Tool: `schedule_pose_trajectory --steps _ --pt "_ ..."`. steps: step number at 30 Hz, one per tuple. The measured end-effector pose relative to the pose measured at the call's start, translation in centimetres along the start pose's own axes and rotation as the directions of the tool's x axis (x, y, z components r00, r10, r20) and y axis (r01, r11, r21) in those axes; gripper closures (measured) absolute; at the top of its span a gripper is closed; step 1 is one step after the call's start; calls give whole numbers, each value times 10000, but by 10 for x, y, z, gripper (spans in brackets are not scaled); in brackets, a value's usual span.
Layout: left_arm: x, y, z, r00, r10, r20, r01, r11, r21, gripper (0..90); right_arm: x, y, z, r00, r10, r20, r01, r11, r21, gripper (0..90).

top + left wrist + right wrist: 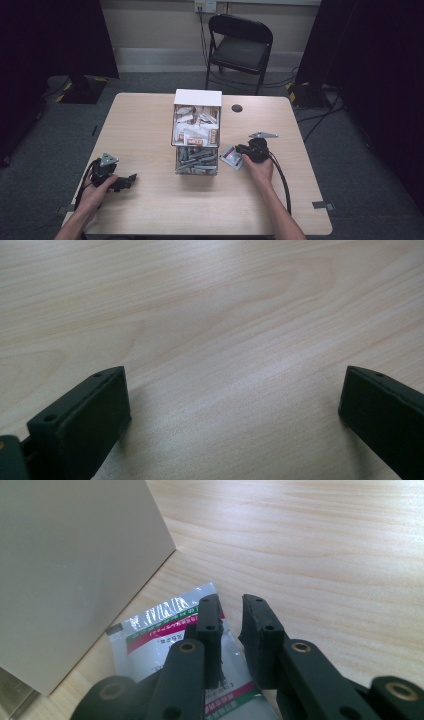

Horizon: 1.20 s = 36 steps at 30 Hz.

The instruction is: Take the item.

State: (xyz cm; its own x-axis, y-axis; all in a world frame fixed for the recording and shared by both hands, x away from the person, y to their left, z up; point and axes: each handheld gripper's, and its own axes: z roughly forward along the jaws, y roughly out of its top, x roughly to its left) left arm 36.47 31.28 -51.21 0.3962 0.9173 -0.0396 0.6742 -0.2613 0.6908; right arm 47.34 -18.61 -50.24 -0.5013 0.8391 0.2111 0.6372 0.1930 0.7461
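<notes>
A pale wooden table (150,125) stands in a dim room, with a black folding chair (240,45) behind it and grey floor all round. In the middle of the table is a clear two-tier box (196,132), its upper level full of white and brown sachets, its lower level of grey ones.

The right gripper (231,625) is down at the table just beside the box's right wall, over a flat silver packet (165,630) with red and green print. The jaws stand close together with a narrow gap between them; the packet's far edge lies under and ahead of the left jaw tip, and its near part runs back beneath the jaw arms. Whether an edge is actually pinched I cannot tell. In the high view the packet (231,156) lies just ahead of the jaws, between them and the box.

The packet looks light, thin and floppy, with a slick foil skin, so it would likely slide on the wood rather than lift. A raised corner or the sealed edge seems the best place to grip; the middle lies too flat to catch.

The left gripper (117,181) rests well away, near the table's front left, jaws wide apart over bare wood, nothing between them.
</notes>
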Motion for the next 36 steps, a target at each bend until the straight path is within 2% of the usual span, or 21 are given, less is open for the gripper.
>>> schedule_pose_trajectory --steps 11,18,27,34,36 --pt "0 0 0 10000 -1 -2 1 10000 -2 0 -1 0 -1 10000 41 -49 -42 9999 -96 707" --pt "0 0 0 10000 1 -1 -1 10000 1 0 1 2 -9 9998 30 -190 -35 9998 -220 586" --pt "0 0 0 10000 -3 9 3 10000 0 0 3 7 -27 10000 47 -13 -48 9989 -465 369" --pt "0 0 0 10000 -2 9 2 10000 -1 0 1 6 -43 9999 100 44 -96 9977 -674 313" --pt "0 0 0 10000 -1 9 1 10000 -1 0 0 6 -49 9998 105 154 -95 9976 -681 260"
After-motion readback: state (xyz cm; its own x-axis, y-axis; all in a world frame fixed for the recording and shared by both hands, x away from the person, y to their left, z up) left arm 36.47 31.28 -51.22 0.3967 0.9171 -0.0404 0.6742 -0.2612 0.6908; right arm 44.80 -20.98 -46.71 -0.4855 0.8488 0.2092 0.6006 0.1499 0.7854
